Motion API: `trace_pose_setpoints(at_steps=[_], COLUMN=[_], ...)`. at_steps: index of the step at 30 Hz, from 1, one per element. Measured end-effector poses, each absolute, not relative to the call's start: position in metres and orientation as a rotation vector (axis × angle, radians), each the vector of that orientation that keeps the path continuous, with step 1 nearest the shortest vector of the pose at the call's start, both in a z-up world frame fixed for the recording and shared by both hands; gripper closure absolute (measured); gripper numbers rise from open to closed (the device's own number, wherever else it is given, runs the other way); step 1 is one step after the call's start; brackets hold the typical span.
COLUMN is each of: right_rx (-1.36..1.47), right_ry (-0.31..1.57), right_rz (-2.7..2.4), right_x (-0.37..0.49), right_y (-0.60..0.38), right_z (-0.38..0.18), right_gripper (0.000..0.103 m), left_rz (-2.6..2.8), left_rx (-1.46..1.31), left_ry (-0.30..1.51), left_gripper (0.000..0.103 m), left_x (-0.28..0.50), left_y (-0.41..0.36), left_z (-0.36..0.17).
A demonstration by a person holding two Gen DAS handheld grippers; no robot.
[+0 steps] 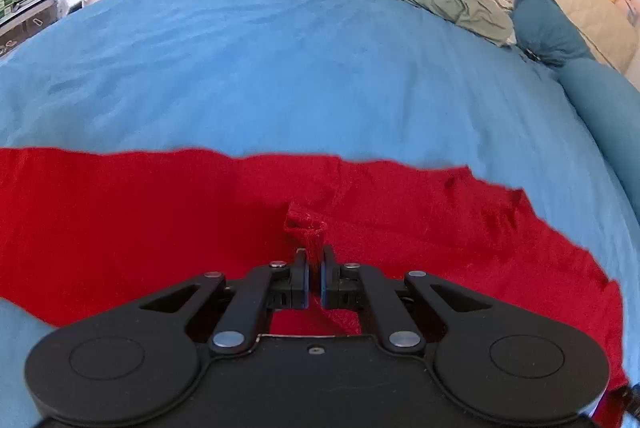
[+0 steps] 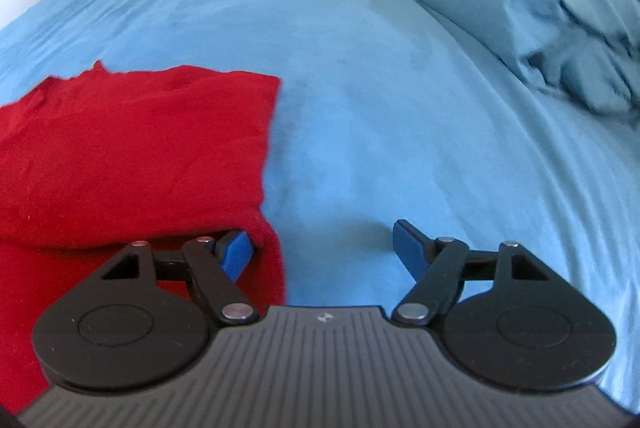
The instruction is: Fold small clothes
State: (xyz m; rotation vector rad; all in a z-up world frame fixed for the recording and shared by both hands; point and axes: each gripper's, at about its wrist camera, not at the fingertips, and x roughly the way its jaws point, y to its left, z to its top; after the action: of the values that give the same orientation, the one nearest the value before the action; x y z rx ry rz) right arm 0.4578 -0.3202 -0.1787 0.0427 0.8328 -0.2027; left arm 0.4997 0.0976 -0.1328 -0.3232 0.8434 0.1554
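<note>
- Already our left gripper (image 1: 315, 270) is clamped on a pinch of the red garment (image 1: 160, 228), which lies across the blue bedsheet (image 1: 280, 67).
- Our right gripper (image 2: 324, 248) gapes wide; the garment's right edge sits at its left finger (image 2: 237, 252).

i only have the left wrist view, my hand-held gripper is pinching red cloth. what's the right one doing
Observer: The right hand-held gripper is open, holding nothing.
Operator: where is it relative to the cloth
Observer: At the red cloth's right edge; its left finger is at the cloth edge, the other over bare blue sheet.
Operator: does the cloth look folded on that side
Observer: Yes, an upper layer lies over a lower one there, with a straight right edge.
</note>
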Motion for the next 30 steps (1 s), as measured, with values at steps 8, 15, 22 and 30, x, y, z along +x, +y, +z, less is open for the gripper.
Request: trace_pose_setpoints(at_steps=[8, 15, 22, 30], right_rx=[-0.044, 0.023, 0.064, 0.061], right_ry=[0.860, 0.781, 0.808, 0.873], right_rz=[-0.158, 0.045, 0.134, 0.082], right_x=[0.453, 0.437, 0.481, 0.459], right_y=[-0.319, -0.303, -0.256, -0.279], right_z=[-0.171, -0.111, -0.143, -0.171], right_gripper=[0.013, 0.005, 0.002, 0.004], left_rz=[0.171, 0.108, 0.009, -0.021], left_rx=[-0.240, -0.065, -0.078, -0.027], left_ry=[0.889, 0.778, 0.786, 0.894], left_gripper=[0.090, 0.031, 0.030, 0.030], left_x=[0.477, 0.451, 0.494, 0.501], left_y=[0.104, 0.094, 0.062, 0.065], left_z=[-0.134, -0.087, -0.109, -0.141])
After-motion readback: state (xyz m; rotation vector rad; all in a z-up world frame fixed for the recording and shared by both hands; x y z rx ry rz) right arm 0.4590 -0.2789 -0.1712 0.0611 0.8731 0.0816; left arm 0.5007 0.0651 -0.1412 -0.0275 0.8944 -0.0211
